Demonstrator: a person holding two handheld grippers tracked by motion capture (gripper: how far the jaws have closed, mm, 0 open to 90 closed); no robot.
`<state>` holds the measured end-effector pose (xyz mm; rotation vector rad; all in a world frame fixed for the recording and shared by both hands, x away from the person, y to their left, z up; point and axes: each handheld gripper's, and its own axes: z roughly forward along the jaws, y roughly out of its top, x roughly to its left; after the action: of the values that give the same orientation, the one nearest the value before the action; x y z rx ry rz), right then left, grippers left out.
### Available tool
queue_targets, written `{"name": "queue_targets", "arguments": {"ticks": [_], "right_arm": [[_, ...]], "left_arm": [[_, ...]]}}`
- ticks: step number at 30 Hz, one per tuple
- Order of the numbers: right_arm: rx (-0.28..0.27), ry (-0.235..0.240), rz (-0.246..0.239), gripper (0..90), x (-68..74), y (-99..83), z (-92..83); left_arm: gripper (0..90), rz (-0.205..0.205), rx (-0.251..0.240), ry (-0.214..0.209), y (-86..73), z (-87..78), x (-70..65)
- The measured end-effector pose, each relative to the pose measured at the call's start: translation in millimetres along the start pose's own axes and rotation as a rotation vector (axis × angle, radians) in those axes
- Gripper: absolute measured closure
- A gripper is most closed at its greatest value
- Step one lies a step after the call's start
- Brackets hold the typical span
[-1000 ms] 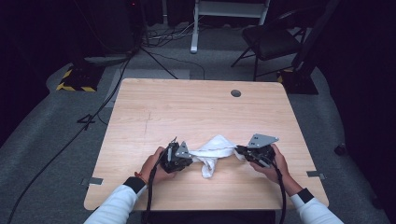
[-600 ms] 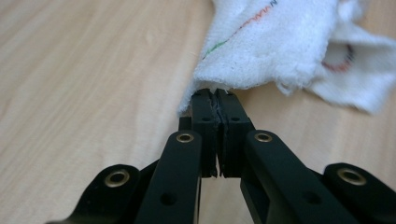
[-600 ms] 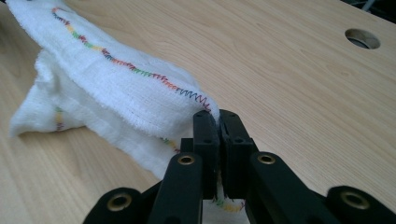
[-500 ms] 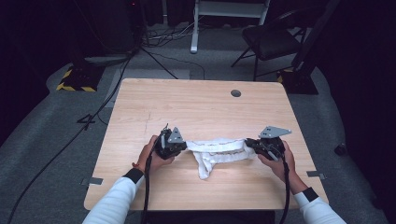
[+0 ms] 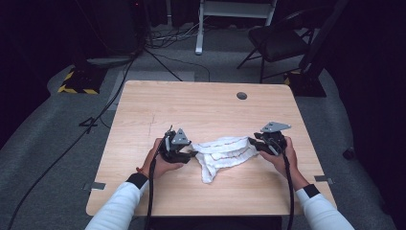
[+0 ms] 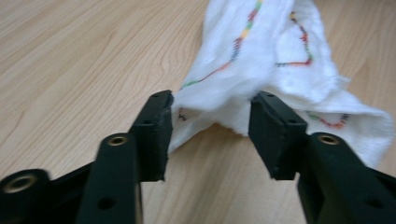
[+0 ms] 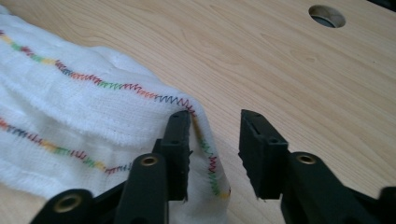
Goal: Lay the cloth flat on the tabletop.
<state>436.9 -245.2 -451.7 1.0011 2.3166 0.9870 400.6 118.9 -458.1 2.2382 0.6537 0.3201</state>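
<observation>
White cloth (image 5: 224, 152) lies between 2 just-opened claws, left (image 5: 189, 154) and right (image 5: 253, 143).

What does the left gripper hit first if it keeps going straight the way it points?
Most likely the white cloth: its edge lies between the open jaws of the left gripper, which have just been opening, with bare table beside it. Depth is hard to judge.

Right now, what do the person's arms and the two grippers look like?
White sleeves with dark cuffs. Left gripper and right gripper are black, each topped by a grey three-cornered plate, each trailing a black cable. The blocky black jaws carry brass-coloured screw inserts.
</observation>
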Motion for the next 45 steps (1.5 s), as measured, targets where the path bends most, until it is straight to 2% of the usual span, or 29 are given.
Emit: {"name": "queue_targets", "arguments": {"ticks": [2, 4, 7, 8, 10, 11, 12, 13, 14, 15, 16, 17, 19, 20, 21, 22, 23, 26, 27, 29, 32, 33, 36, 37, 39, 41, 42, 45], "right_arm": [[-0.018, 0.012, -0.010, 57.2, 2.4, 1.0, -7.3], [-0.033, 0.028, -0.027, 53.7, 5.5, 2.2, -14.2], [-0.073, 0.027, -0.071, 50.4, 13.8, 6.0, -28.7], [-0.093, 0.043, -0.088, 50.4, 16.7, 7.7, -33.3], [-0.121, 0.096, -0.115, 53.9, 24.7, 10.6, -40.3], [-0.123, 0.170, -0.168, 60.8, 37.1, 11.9, -41.3], [-0.123, 0.170, -0.168, 60.8, 37.1, 11.9, -41.3], [-0.115, 0.197, -0.189, 63.0, 42.9, 12.0, -40.1], [-0.091, 0.216, -0.225, 66.4, 53.8, 12.1, -36.4], [-0.067, 0.273, -0.270, 70.4, 67.7, 11.0, -30.1], [-0.067, 0.273, -0.270, 70.4, 67.7, 11.0, -30.1], [-0.059, 0.303, -0.297, 70.8, 75.1, 10.1, -26.3], [-0.042, 0.361, -0.347, 71.6, 90.6, 8.1, -16.9], [-0.036, 0.374, -0.360, 71.5, 95.3, 7.7, -13.5], [-0.020, 0.404, -0.395, 69.2, 106.4, 7.6, -4.4], [-0.020, 0.404, -0.395, 69.2, 106.4, 7.6, -4.4], [-0.014, 0.409, -0.400, 68.5, 109.4, 7.6, -1.9], [0.007, 0.403, -0.428, 66.2, 116.7, 6.4, 7.5], [0.016, 0.399, -0.430, 66.8, 117.8, 5.7, 10.4], [0.024, 0.373, -0.434, 67.6, 118.0, 5.6, 16.4], [0.022, 0.359, -0.436, 69.2, 117.7, 6.0, 19.0], [0.020, 0.346, -0.437, 70.7, 118.1, 6.0, 20.6], [0.025, 0.325, -0.451, 76.8, 118.7, 5.4, 24.7], [0.028, 0.320, -0.448, 78.2, 118.5, 5.0, 26.2], [0.028, 0.321, -0.442, 81.0, 116.4, 3.2, 27.7], [0.025, 0.324, -0.443, 78.4, 114.8, 2.3, 27.4], [0.019, 0.332, -0.438, 75.4, 114.1, 2.6, 26.1], [-0.027, 0.370, -0.421, 74.1, 113.0, 5.1, 19.2]], "left_arm": [[41.9, -0.006, 0.003, -0.020, -1.5, -4.2, -5.8], [40.9, 0.005, 0.007, -0.016, -2.7, -8.0, -13.8], [39.2, 0.007, 0.002, -0.036, -5.7, -13.7, -26.1], [39.3, 0.011, 0.013, -0.059, -7.6, -14.7, -31.2], [42.1, 0.010, 0.029, -0.095, -10.8, -13.7, -37.1], [46.1, 0.010, 0.038, -0.117, -12.3, -11.4, -40.4], [46.1, 0.019, 0.050, -0.134, -12.9, -9.4, -42.6], [47.3, 0.037, 0.063, -0.149, -13.0, -5.5, -46.2], [48.4, 0.038, 0.067, -0.162, -12.8, -1.9, -48.6], [50.3, 0.044, 0.075, -0.176, -12.3, 0.4, -49.5], [50.3, 0.046, 0.079, -0.193, -11.9, 3.7, -51.3], [50.5, 0.060, 0.084, -0.198, -11.3, 7.8, -53.2], [50.4, 0.086, 0.106, -0.176, -10.4, 11.7, -55.0], [50.4, 0.094, 0.109, -0.146, -9.9, 11.9, -53.6], [49.5, 0.085, 0.102, -0.125, -9.0, 9.8, -49.6], [49.5, 0.071, 0.087, -0.116, -8.5, 7.2, -45.2], [49.8, 0.040, 0.050, -0.106, -8.2, 2.1, -36.7], [47.6, -0.017, -0.005, -0.050, -7.6, -6.1, -14.8], [45.6, -0.041, -0.023, -0.045, -7.3, -6.5, -7.0], [40.1, -0.039, -0.027, -0.027, -6.5, -4.1, 1.0], [37.3, -0.034, -0.018, -0.032, -4.3, 5.0, 10.4], [37.9, -0.012, -0.008, -0.023, -3.4, 8.8, 12.1], [41.9, 0.011, 0.016, -0.015, -2.0, 20.2, 15.3], [44.1, -0.005, 0.025, -0.032, -1.3, 23.8, 17.3], [49.5, -0.017, 0.019, -0.033, 1.3, 29.1, 23.2], [50.5, -0.028, -0.002, -0.047, 2.7, 30.5, 28.2], [49.8, -0.027, -0.002, -0.049, 3.7, 31.5, 29.9], [41.6, -0.040, -0.007, -0.056, 5.8, 32.8, 32.9]]}}
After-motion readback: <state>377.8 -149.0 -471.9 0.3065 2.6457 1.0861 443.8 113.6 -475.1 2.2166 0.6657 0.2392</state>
